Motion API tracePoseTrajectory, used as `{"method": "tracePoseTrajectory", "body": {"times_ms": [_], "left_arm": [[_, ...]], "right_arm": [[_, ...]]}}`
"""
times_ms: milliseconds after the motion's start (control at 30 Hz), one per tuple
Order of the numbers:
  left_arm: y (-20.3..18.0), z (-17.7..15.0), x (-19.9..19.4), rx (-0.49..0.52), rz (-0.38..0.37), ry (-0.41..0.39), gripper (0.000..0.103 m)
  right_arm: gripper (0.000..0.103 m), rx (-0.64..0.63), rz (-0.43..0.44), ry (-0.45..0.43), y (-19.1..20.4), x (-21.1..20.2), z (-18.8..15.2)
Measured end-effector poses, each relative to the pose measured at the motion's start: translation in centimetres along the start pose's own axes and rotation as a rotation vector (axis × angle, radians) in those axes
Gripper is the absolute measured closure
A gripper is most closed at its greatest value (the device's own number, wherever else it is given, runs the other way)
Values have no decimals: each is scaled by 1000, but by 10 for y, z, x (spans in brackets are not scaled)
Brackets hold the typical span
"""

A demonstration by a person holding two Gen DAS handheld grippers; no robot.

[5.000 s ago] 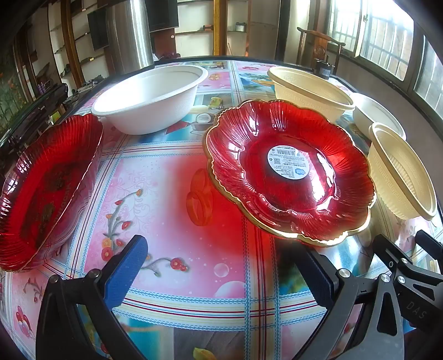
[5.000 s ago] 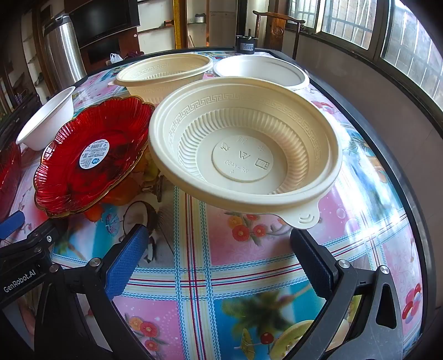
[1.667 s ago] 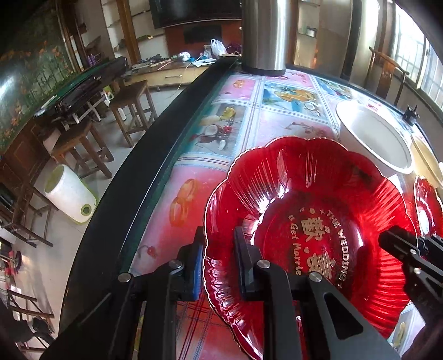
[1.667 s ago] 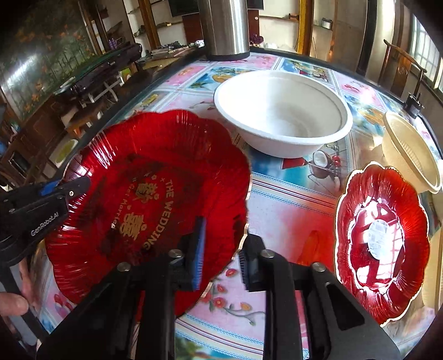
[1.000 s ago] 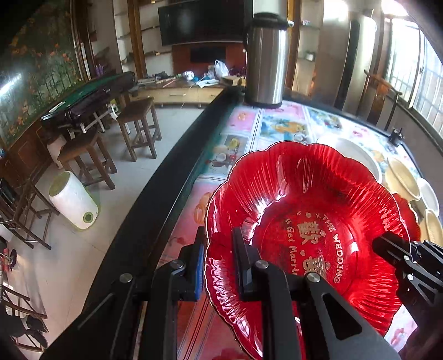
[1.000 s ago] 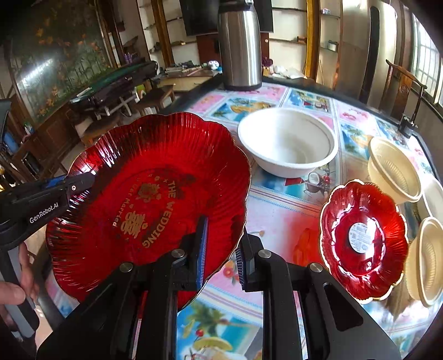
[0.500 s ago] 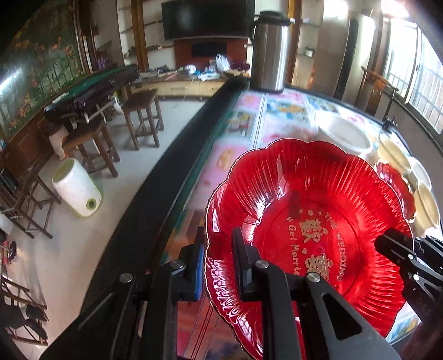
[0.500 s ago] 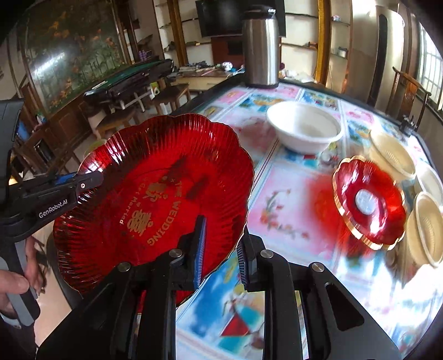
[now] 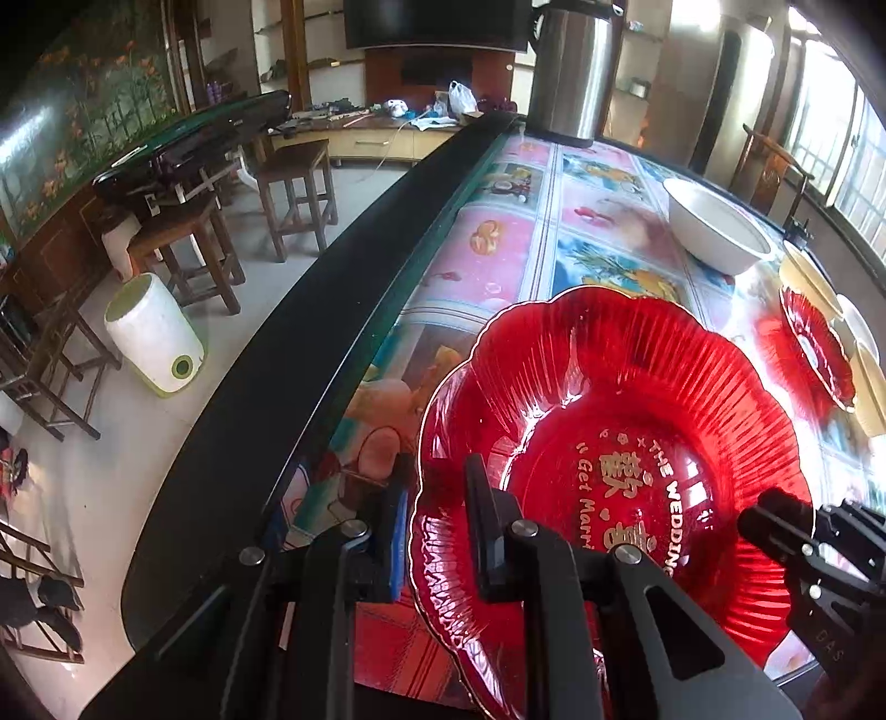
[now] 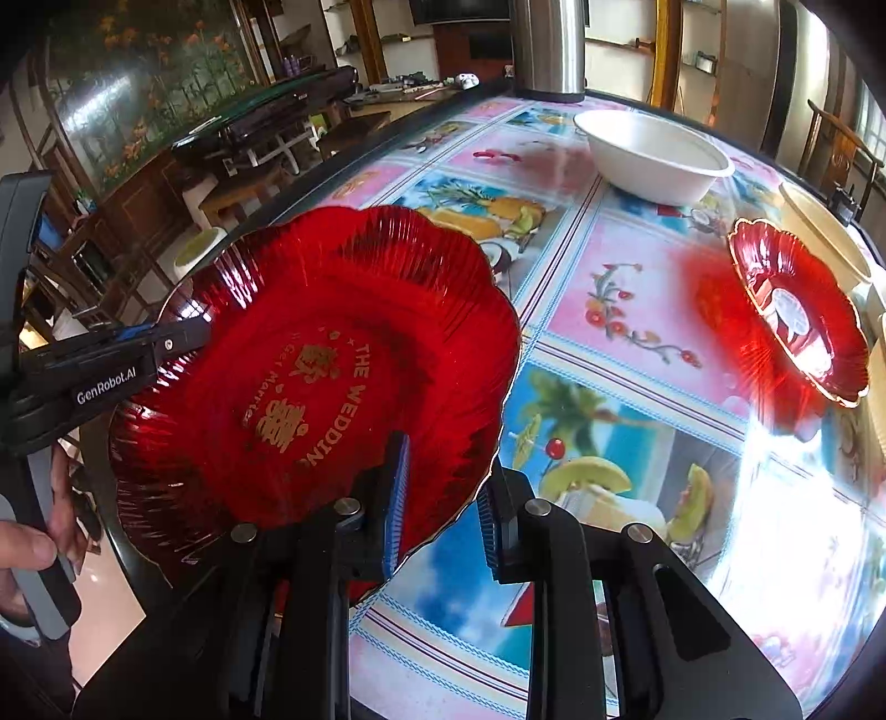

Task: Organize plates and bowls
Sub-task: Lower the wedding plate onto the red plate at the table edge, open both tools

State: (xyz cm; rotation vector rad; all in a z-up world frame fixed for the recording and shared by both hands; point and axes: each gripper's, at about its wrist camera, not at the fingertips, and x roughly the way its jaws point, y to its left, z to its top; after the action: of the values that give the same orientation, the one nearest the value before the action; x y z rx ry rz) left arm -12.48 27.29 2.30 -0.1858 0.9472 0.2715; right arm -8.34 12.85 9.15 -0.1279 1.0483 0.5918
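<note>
I have the big red plate [image 9: 637, 443] held between both tools, low over the near corner of the table [image 9: 515, 232], its left rim out past the table's dark edge. The left tool [image 9: 437, 531] is clamped narrow on the rim at about 8 o'clock in its own view, 1 finger under and 1 over the scalloped edge. The right tool [image 10: 443, 515] straddles the opposite rim at 6 o'clock in its view; its jaws are opening, the rim is between them, and a sliver of gap shows on the right pad, so I judge that side is letting go.

The relation that matters: the plate sits crosswise between the 2 tools, tilted slightly with its right side nearer the table, and the second red plate [image 10: 797, 321] lies well apart at 2 o'clock from the right tool, propped at an angle against a cream bowl [image 10: 825, 232]. The right hand is the nearer one to that plate.

The held plate is translucent red plastic, fluted, flower-shaped, with a thin gold rim and gold lettering in the middle. It looks light and a little flexible, so a 1-sided grip may let it sag.

Farther out, a white bowl [image 10: 653, 152] stands at 12 o'clock, with a steel flask [image 10: 548, 44] behind it.
</note>
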Motion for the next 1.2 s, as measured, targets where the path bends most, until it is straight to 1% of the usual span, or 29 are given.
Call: {"method": "tracePoseTrajectory", "body": {"times_ms": [67, 100, 133, 167, 200, 267, 300, 367, 500, 633, 700, 733, 833, 1133, 1200], "left_arm": [[0, 0, 1, -13, 0, -9, 83], [2, -1, 1, -15, 6, -12, 73], [3, -2, 1, -20, 23, -14, 56], [4, -2, 2, -22, 30, -17, 40], [7, -3, 1, -26, 31, -29, 35], [10, -3, -4, -36, 49, -62, 34], [11, -1, -8, -35, 72, -80, 33], [12, 2, -13, -35, 90, -95, 28], [8, 10, -29, -29, 105, -137, 28], [-7, 20, -50, 5, 117, -198, 28], [-15, 24, -57, 20, 112, -218, 25], [-21, 26, -61, 27, 102, -230, 23], [-41, 33, -69, 48, 74, -251, 23], [-109, 38, -78, 121, -41, -269, 23], [-125, 38, -77, 135, -57, -267, 23]], "right_arm": [[79, 8, 17, 7, -1, 1, 3], [79, 18, 26, 11, -3, 1, 3], [77, 29, 33, 16, -4, 2, 3], [72, 38, 33, 20, -6, 2, 3], [64, 45, 27, 23, -8, 2, 2], [58, 57, 35, 19, -12, -1, -1], [58, 72, 51, 12, -16, -4, -2], [57, 90, 65, 3, -21, -9, -2], [56, 104, 58, -24, -30, -24, -3], [56, 138, 61, -82, -46, -43, 1], [56, 156, 50, -108, -55, -54, 4], [56, 164, 44, -118, -60, -57, 5], [56, 193, 28, -140, -74, -68, 6], [56, 280, -41, -178, -122, -91, -5], [48, 312, -56, -183, -135, -94, -10]]}}
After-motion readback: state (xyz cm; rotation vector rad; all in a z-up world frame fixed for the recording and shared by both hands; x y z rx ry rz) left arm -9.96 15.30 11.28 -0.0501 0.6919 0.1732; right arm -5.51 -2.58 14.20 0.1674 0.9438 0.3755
